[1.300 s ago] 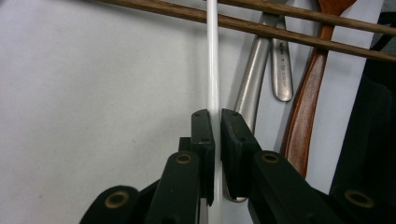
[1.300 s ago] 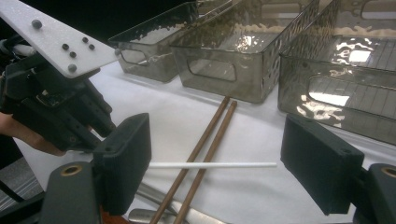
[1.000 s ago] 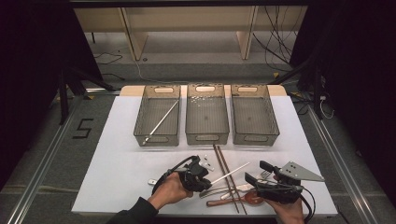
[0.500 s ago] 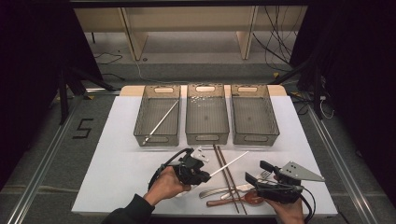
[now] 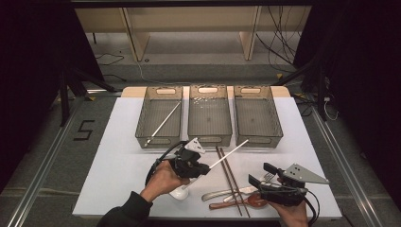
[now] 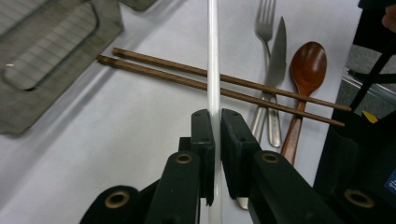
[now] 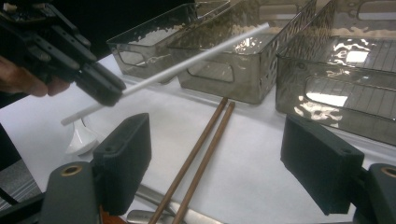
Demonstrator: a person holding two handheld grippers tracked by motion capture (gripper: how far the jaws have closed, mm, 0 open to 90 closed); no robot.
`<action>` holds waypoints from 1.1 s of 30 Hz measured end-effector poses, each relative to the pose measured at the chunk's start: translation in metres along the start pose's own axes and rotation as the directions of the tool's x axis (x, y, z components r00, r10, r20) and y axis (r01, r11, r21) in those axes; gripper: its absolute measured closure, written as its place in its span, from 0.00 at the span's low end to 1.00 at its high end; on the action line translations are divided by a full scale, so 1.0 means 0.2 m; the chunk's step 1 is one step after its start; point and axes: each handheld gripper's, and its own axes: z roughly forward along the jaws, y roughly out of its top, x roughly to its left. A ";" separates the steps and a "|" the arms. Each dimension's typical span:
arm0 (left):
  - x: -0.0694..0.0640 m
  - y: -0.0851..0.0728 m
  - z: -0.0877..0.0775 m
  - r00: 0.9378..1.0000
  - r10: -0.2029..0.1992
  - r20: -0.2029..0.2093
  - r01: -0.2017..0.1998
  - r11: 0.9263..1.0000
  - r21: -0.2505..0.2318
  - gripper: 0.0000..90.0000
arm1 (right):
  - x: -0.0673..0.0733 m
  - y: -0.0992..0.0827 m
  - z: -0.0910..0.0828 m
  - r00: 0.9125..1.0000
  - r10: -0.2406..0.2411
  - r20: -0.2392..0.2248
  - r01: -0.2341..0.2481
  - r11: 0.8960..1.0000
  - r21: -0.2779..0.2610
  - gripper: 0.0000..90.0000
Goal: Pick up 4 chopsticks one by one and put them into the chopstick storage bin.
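So the left gripper point(image 5: 207, 169) has its jaws clamped tight on a white chopstick point(image 5: 229, 153), gripping it near one end, with the rest of the stick poking out up and to the right, off the table and angled toward the gap between the middle bin point(image 5: 209, 137) and the right bin point(image 5: 257, 140). In the left gripper view the stick point(image 6: 213, 60) runs straight up between the two black pads and crosses over the pair of brown chopsticks point(image 6: 224, 84) lying on the white table point(image 5: 118, 165). A second white chopstick point(image 5: 163, 123) already sits diagonally in the left bin point(image 5: 158, 138). Over on the right, the right gripper point(image 5: 259, 176) hangs just above the pile of leftover cutlery with its jaws spread wide and nothing between them. That pile has a fork point(image 6: 265, 28), a knife point(image 6: 278, 60) and a wooden spoon point(image 6: 306, 70) side by side, touching the brown chopsticks. A white spoon point(image 5: 180, 191) lies just under the left hand point(image 5: 163, 177).
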 end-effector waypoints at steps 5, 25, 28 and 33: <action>0.06 0.00 -0.06 0.999 -0.021 -0.033 0.020 1.000 -0.022 0.93 | 0.00 0.00 0.00 1.000 0.000 -0.001 0.000 1.000 -0.001 0.28; 0.41 -0.05 -0.32 0.966 -0.156 -0.206 0.133 0.984 -0.120 0.93 | 0.00 0.00 0.00 1.000 0.002 -0.003 -0.002 1.000 0.000 0.28; 0.46 -0.05 -0.33 0.961 -0.169 -0.221 0.145 0.982 -0.118 0.93 | 0.00 0.00 0.00 1.000 0.003 -0.003 -0.003 1.000 -0.001 0.28; 0.52 -0.05 -0.37 0.950 -0.198 -0.240 0.168 0.976 -0.138 0.93 | 0.00 0.00 0.00 1.000 0.004 -0.004 -0.004 1.000 0.000 0.28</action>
